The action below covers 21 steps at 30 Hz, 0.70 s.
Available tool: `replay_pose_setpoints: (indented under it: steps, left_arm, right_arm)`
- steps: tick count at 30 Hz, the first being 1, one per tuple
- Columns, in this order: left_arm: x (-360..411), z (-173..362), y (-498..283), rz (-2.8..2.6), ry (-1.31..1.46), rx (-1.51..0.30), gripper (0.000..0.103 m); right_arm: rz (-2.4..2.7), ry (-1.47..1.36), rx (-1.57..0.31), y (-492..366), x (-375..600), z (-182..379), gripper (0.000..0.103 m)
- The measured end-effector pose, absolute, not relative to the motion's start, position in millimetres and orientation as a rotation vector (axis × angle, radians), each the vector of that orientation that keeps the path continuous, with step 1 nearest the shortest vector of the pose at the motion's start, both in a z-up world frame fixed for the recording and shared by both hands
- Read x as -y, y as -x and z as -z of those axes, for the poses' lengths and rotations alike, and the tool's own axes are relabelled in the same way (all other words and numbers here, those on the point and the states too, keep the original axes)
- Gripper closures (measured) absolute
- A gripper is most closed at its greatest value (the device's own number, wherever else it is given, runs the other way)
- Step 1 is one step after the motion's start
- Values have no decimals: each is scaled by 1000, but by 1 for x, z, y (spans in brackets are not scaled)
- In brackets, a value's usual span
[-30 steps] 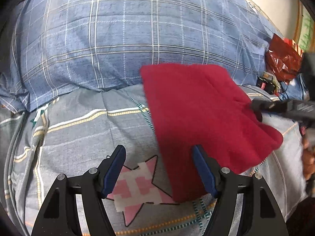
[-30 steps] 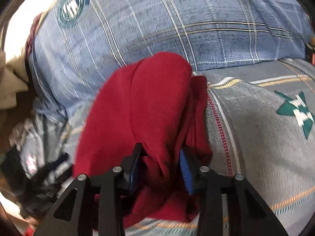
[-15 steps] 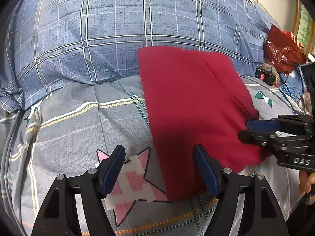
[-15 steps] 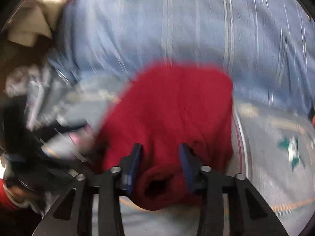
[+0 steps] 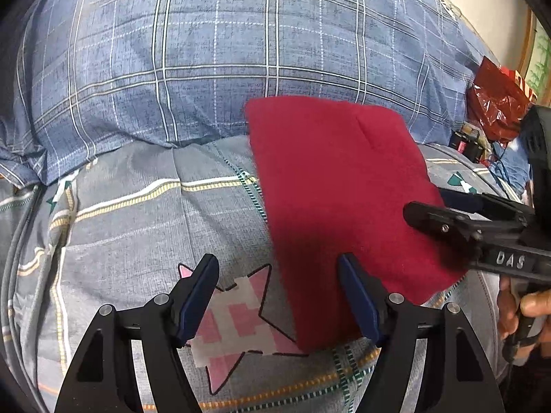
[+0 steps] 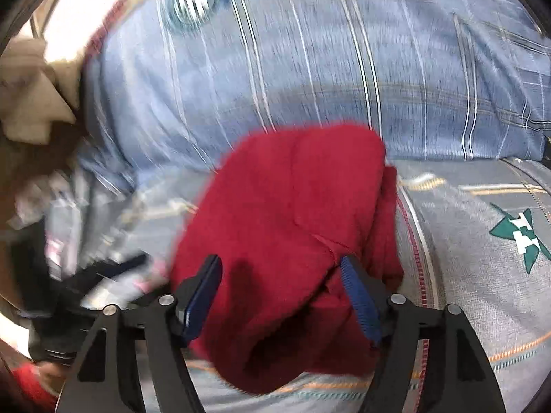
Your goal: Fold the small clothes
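A folded red garment (image 5: 344,203) of soft, fleecy cloth lies on the bed, with its far edge at the foot of a big blue plaid pillow (image 5: 224,55) and the rest on the grey patterned bedsheet (image 5: 137,227). In the left wrist view it looks like a flat, roughly rectangular slab with a seam running down it. In the right wrist view, which is blurred, we see the red garment (image 6: 286,220) bunched nearer the camera, with an open rolled end.

Our left gripper (image 5: 279,297) is held wide open just above the sheet. Its right blue pad (image 5: 358,299) sits over the near corner of the garment, and its left pad is over a pink star (image 5: 237,313) printed on the sheet. Nothing is clamped.

Our right gripper (image 6: 280,296) has just been opening. Its jaws now stand wide on either side of the bunched end of the garment, and the cloth lies between them without being pinched. In the left wrist view it reaches in from the right edge over the garment, with a hand (image 5: 520,313) on its handle.

Further out, a green star (image 6: 520,234) marks the sheet, and a shiny red bag (image 5: 496,110) sits beside the pillow.
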<state>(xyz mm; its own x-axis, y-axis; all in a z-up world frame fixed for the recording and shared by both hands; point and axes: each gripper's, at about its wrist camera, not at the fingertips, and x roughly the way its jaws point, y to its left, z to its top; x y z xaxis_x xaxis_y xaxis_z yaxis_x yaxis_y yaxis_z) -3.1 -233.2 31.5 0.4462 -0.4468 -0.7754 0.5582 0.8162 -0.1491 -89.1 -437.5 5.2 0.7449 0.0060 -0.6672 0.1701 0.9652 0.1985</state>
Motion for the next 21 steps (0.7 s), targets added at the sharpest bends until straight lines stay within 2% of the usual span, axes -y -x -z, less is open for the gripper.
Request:
replay_pose_setpoints:
  steps: [4,8,9,16,19,20,21]
  left_arm:
    - [229,-37,-16,664,-47,-973,31]
    - [220,-36,-38,684,71,-1010,16]
    - [222,-30,-45,681,83,-1032,16]
    - [247,-4,-76,765,142,-1098,8]
    - [258,8,-87,803,171,-1110,7]
    - [261,10,-90,813,176,-1094,10]
    - [265,11,-92,824,167,-1095,26]
  right_arm:
    - [78,-198,-677,96,435,-18,29]
    - [125,-300,-579,108,464,-30,15]
    - [130,-352,-563,110,475,-29,15]
    - [39,-644,-628,81,521,17,13]
    - [8,-653,-640,67,517,28,11]
    - [9,-649,-630,65,515,29,14]
    - [19,-637,-618,63,512,29,17]
